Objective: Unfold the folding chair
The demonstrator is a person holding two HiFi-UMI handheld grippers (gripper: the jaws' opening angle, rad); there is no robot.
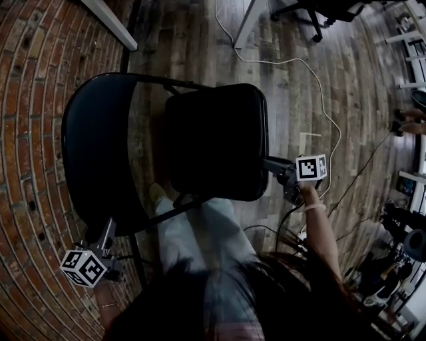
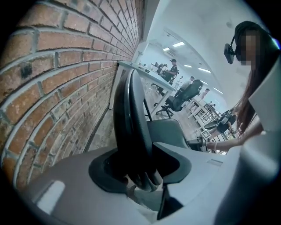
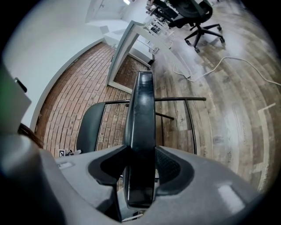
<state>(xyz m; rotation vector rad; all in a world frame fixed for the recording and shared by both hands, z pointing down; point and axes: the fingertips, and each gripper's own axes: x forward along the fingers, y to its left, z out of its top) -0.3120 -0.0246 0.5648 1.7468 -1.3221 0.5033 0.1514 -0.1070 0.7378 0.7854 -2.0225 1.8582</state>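
Your legs (image 1: 193, 233): nearest to you, in light trousers, just under the seat's near edge.
Left hand-held gripper (image 1: 108, 228) (image 2: 145, 172): you hold its jaws pinched on the padded rim of the backrest (image 1: 93, 150); the wall-side pad seems to touch, though shadow hides it.
Right hand-held gripper (image 1: 269, 164) (image 3: 140, 173): you hold its jaws clamped on the edge of the seat (image 1: 216, 140), a pad on each face.
Folding chair (image 3: 140, 114): black, on the wooden floor (image 1: 293, 100) beside the brick wall (image 1: 30, 106); seat and backrest stand apart.
Cable (image 1: 321, 86): white, on the floor beyond the chair.
Office chair (image 1: 313, 13): farthest, well apart.
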